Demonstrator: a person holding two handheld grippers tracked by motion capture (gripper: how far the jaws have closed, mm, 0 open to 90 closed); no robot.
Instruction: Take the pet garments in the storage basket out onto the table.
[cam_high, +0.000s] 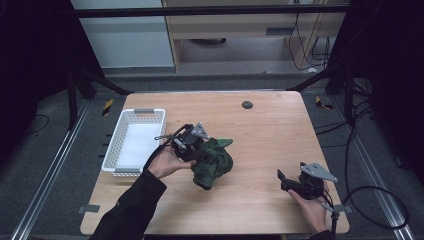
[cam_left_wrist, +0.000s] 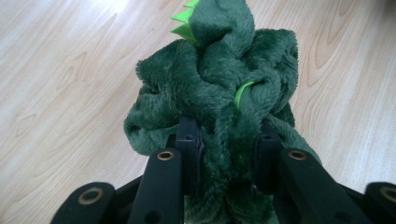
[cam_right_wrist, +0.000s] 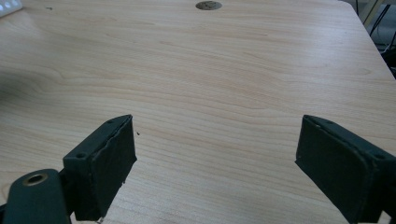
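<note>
Fingers (cam_left_wrist: 189, 140) of the left gripper (cam_high: 196, 150) are clamped on a dark green plush toy (cam_high: 214, 162), its fur bunched between them in the left gripper view. Beyond those fingers the toy shows bright green spikes (cam_left_wrist: 186, 23) and a thin green loop, with the wooden bench (cam_high: 260, 130) under it. Behind the left gripper, on its outer side, sits a white basket (cam_high: 131, 142). Over at the right gripper (cam_high: 292, 181), the fingers (cam_right_wrist: 109, 161) stand wide apart, holding nothing, low over bare bench. Far ahead of them is a small dark round disc (cam_right_wrist: 208, 5) set in the bench.
</note>
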